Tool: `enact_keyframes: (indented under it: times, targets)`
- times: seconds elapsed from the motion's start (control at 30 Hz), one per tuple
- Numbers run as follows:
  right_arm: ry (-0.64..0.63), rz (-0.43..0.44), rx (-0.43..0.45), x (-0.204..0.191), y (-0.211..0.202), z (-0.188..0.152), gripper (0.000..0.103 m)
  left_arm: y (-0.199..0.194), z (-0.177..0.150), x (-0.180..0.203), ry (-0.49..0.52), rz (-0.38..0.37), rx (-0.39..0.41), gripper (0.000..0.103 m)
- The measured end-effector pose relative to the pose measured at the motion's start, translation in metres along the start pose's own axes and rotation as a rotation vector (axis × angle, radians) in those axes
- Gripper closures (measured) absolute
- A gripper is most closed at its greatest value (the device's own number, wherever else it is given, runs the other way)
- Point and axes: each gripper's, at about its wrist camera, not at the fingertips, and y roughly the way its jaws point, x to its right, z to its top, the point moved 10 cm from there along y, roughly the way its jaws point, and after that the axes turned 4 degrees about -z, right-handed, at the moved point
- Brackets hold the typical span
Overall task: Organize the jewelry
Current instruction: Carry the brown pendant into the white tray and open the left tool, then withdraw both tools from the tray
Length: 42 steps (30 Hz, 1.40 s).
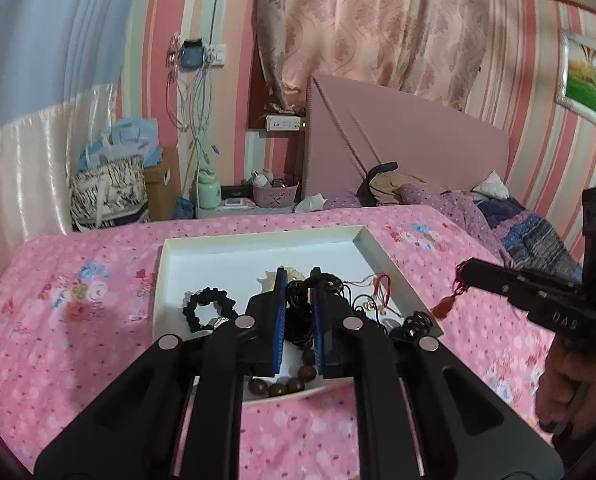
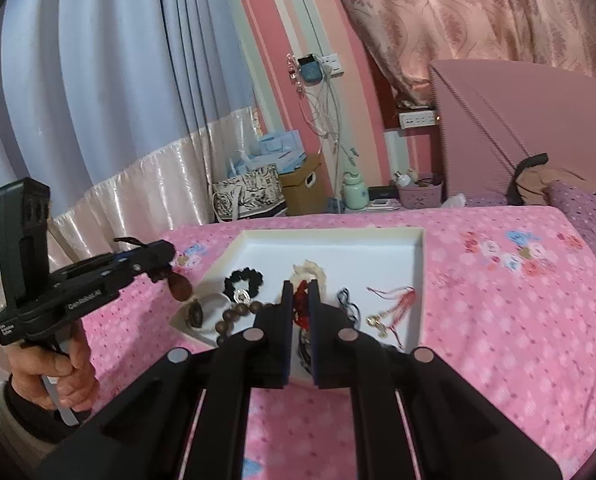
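Above the white tray point(image 1: 258, 246) on the bed point(image 1: 78, 320), the left hand-held gripper point(image 1: 298, 280) pinches a black cord point(image 1: 298, 312); the right hand-held gripper point(image 2: 301, 286), at three o'clock, clamps a red tassel point(image 2: 303, 306).

Pink floral bedspread point(image 1: 78, 360) covers the bed. Mauve headboard point(image 1: 410, 148) stands behind. Green bottle point(image 1: 209, 190) and lilac basket point(image 1: 276, 196) sit on the bedside surface. Patterned curtain point(image 1: 358, 20) hangs above.

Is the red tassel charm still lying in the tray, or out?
Out: the red tassel charm hangs from the shut right tool, beside the white tray.
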Motion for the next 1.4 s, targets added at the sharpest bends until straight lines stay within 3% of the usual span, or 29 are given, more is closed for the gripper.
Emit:
enact_keyframes:
  times: [0.17,0.4,0.7,1.1,1.27,1.33,1.37,1.4]
  targets:
    - [0.022,0.014,-0.039,-0.001,0.028,-0.011,0.097,0.026,-0.013,-0.011,-0.045,-0.007,-0.022,0.094]
    - [0.037,0.008,-0.092,0.005,0.064,-0.045,0.097,0.07,-0.062,-0.012,-0.062,-0.055,-0.081,0.094]
    - [0.053,-0.029,-0.1,0.014,0.077,-0.056,0.097,0.089,-0.07,-0.017,-0.087,-0.062,-0.077,0.094]
    - [-0.033,-0.142,-0.141,0.027,0.091,-0.078,0.095,0.099,-0.082,-0.028,-0.032,0.021,-0.098,0.092]
    - [-0.044,-0.165,-0.136,0.034,0.091,-0.077,0.094,0.105,-0.09,-0.038,-0.063,0.031,-0.121,0.091]
    - [-0.037,-0.156,-0.127,0.036,0.09,-0.075,0.086,0.104,-0.089,-0.039,-0.069,0.025,-0.116,0.09]
    - [-0.029,-0.146,-0.117,0.036,0.087,-0.072,0.07,0.103,-0.088,-0.039,-0.068,0.024,-0.115,0.088]
    - [-0.019,-0.136,-0.105,0.037,0.083,-0.068,0.063,0.101,-0.087,-0.038,-0.066,0.019,-0.113,0.079]
